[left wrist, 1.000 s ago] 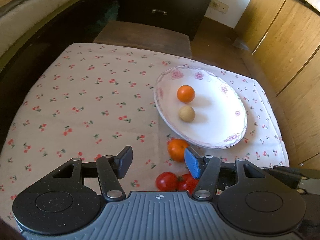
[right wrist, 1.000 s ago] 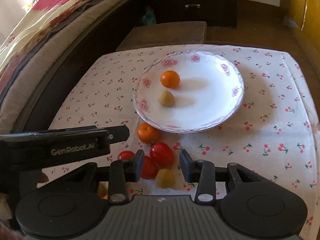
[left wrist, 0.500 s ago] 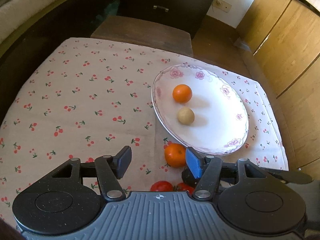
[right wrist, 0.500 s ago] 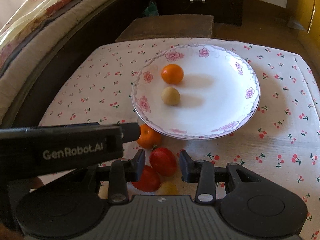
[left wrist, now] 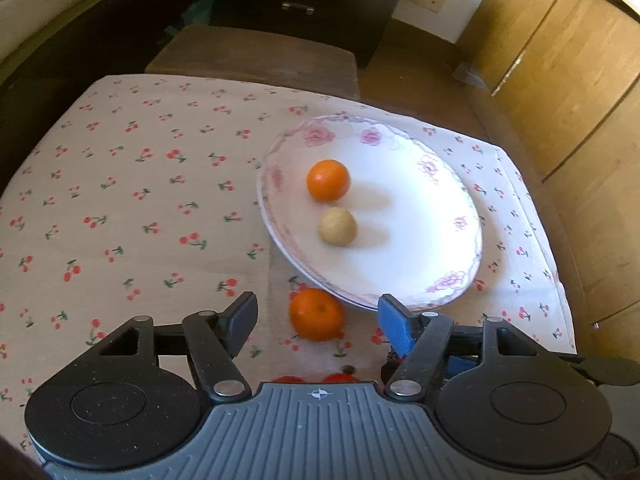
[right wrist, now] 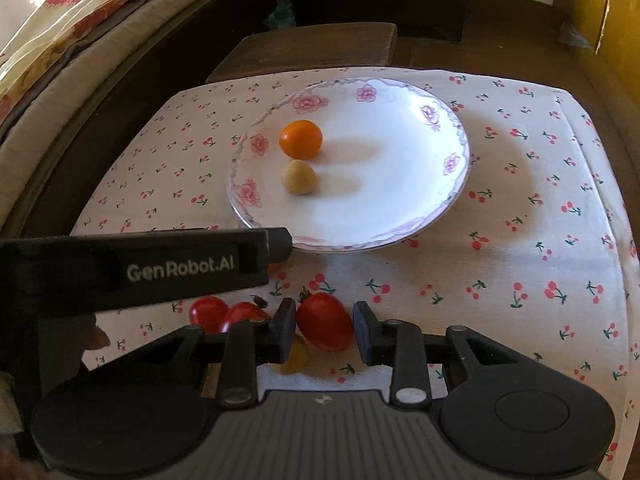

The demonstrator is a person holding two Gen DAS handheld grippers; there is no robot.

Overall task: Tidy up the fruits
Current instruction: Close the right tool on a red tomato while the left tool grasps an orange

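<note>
A white flowered plate [left wrist: 420, 240] holds an orange tangerine [left wrist: 328, 180] and a small beige fruit [left wrist: 338, 226]. On the cloth just in front of the plate lies a second tangerine [left wrist: 317, 314]. My left gripper [left wrist: 317, 304] straddles it, jaws opening, pads clear of it on both sides. In the right wrist view a red tomato [right wrist: 325, 321] fills the gap of my right gripper [right wrist: 323, 312], whose jaws are closing, and both pads touch it. Two more tomatoes [right wrist: 208, 312] and a yellow fruit [right wrist: 294, 358] lie to its left.
The left tool's black body [right wrist: 160, 268] crosses the right wrist view and hides the loose tangerine. A cherry-print cloth [left wrist: 120, 200] covers the table. A wooden stool [left wrist: 256, 56] stands beyond the far edge, a wooden cabinet [left wrist: 560, 80] at right, and bedding [right wrist: 60, 40] at left.
The left gripper has moved forward and its jaws have widened, so the loose tangerine now sits centred between them. The right gripper's jaws have narrowed onto the red tomato.
</note>
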